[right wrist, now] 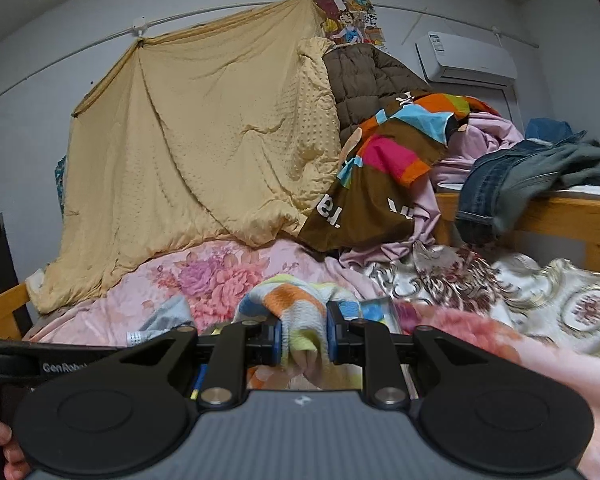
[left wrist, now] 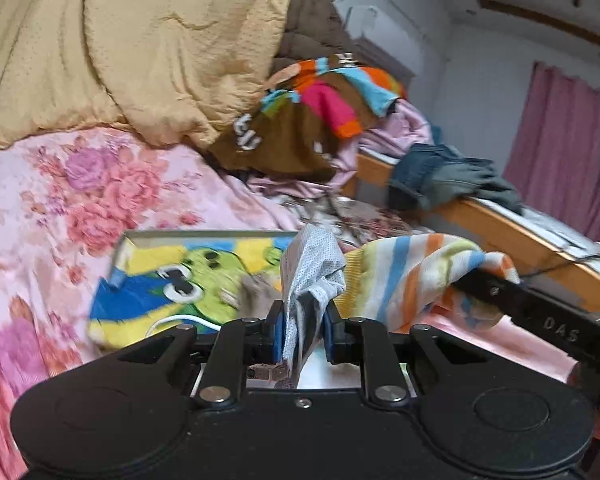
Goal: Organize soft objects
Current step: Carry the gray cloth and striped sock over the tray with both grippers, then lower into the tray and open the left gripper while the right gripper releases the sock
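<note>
A: Which step is this?

B: Mid-carry, I'd judge. The left gripper (left wrist: 303,334) has its fingers pinched on a dotted white cloth (left wrist: 314,268), which stands up out of the grip in a crumpled bunch. The right gripper (right wrist: 303,340) is clamped on a striped towel (right wrist: 300,320), whose loose end folds down between the pads.

A: So both hold something soft. Where are they relative to the bed?

B: Over the near part of the bed (left wrist: 80,184), above its pink floral cover. From the left wrist view the towel (left wrist: 412,276) hangs just to the right of the cloth, draped over the other tool's finger. A frog-print box (left wrist: 172,280) sits close on the left, beside the cloth.

A: What does the next move call for?

B: Probably laying each piece flat or bringing them to one spot. The box looks a likely place, but I can't tell if it is meant for them. The two tools are close, so they should part before either lets go.

A: Room to move?

B: Tight at the back: a yellow quilt (right wrist: 204,152) and a heap of clothes (right wrist: 400,168) fill it. The wooden rail (right wrist: 572,212) with jeans (right wrist: 500,184) bounds the right. The floral patch near the front is the free ground.
</note>
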